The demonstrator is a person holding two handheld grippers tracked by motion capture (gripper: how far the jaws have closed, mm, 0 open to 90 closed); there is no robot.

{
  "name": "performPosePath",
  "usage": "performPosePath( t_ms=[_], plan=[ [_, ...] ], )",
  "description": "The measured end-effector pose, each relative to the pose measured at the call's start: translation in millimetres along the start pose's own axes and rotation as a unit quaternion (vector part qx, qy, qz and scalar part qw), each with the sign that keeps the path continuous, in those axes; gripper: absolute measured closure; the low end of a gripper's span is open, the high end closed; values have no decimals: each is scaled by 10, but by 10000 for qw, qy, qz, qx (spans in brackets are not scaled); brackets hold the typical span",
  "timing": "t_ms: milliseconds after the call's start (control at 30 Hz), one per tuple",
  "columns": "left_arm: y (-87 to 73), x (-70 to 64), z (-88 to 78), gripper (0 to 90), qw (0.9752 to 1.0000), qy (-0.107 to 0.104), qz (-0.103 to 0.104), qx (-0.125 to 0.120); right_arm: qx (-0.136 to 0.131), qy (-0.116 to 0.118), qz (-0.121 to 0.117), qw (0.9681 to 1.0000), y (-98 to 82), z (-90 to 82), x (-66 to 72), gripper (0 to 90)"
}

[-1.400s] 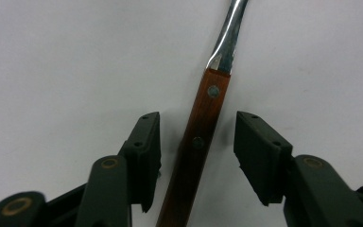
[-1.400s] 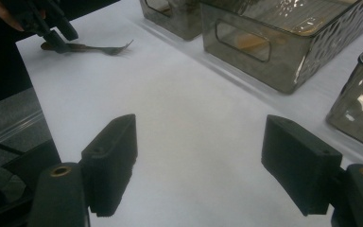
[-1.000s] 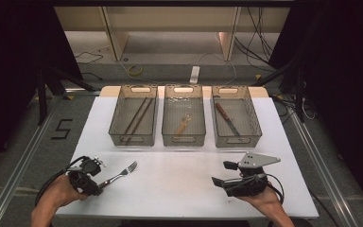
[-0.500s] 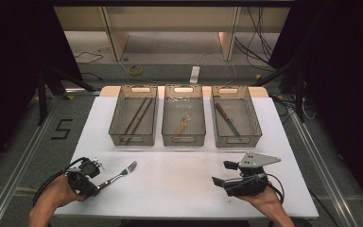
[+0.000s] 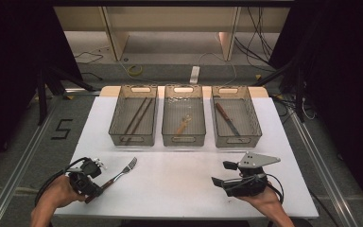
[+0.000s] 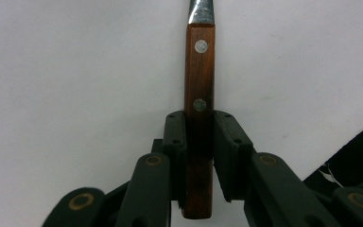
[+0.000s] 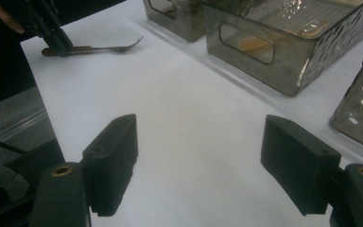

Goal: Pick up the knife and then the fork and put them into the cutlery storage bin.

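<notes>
At the near left corner of the white bench (image 5: 179, 179), the person's left hand (image 5: 56, 198) holds the left claw (image 5: 96, 185), whose 2 black jaws are pinched on the wooden handle of a fork (image 5: 118, 174). In the left gripper view the handle (image 6: 199, 118) stands straight up between the pads (image 6: 176, 142), which press its 2 flat sides near the butt end; 2 metal rivets show on the wood, and the metal neck starts at the top edge. In the high view the fork lies along the bench surface with its tines pointing up and to the right, away from the hand, toward the trays. I cannot tell whether it rests on the bench or is lifted just off it.

Across the far half of the bench stand 3 clear trays in a row, close beside each other. The left tray (image 5: 117, 109) holds 2 dark chopsticks (image 5: 137, 117) lying lengthwise. The middle tray (image 5: 167, 113) holds a pale wooden spoon (image 5: 183, 126). The right tray (image 5: 251, 109) holds a knife (image 5: 228, 119) with a dark handle, laid at a slant.

At the near right, the right hand (image 5: 264, 201) holds the right claw (image 5: 220, 174), pointing left over bare bench. Its jaws are spread wide with nothing between them, as the right gripper view shows.
</notes>
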State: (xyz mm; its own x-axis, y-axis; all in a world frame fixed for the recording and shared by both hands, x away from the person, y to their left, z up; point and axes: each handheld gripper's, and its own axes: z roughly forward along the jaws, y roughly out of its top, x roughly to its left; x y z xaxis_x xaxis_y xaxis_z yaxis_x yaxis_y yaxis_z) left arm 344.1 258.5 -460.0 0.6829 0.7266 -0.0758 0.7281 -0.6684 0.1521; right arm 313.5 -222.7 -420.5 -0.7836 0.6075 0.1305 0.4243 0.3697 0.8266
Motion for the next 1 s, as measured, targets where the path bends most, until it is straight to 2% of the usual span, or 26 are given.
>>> performPosePath(
  t_ms=[133,233,300,433,567,633,733,867,1000],
  plan=[
    [47,-54,-34,758,9999,-124,-49,-79,-18,54,-21,10000,6,5,17,290],
    [110,-120,-73,758,9999,-70,-17,-96,-10,89,-62,9999,15,15,52,290],
    [159,-176,-102,758,9998,-124,-15,-180,-46,103,-158,9998,23,25,84,290],
    [279,-309,-142,758,9993,-225,97,-279,-82,174,-363,9992,46,57,181,290],
    [415,-449,-155,758,9987,-291,330,-266,-107,288,-626,9976,75,110,310,290],
    [487,-522,-154,758,9982,-364,396,-272,-102,303,-798,9963,88,139,386,290],
    [607,-628,-143,758,9970,-423,619,-209,-47,347,-1056,9938,102,194,500,290],
    [763,-783,-125,758,9951,-510,827,-197,109,312,-1493,9882,108,284,633,289],
    [885,-927,-135,758,9928,-572,1042,-174,151,335,-1743,9840,134,367,724,290]
  ],
)
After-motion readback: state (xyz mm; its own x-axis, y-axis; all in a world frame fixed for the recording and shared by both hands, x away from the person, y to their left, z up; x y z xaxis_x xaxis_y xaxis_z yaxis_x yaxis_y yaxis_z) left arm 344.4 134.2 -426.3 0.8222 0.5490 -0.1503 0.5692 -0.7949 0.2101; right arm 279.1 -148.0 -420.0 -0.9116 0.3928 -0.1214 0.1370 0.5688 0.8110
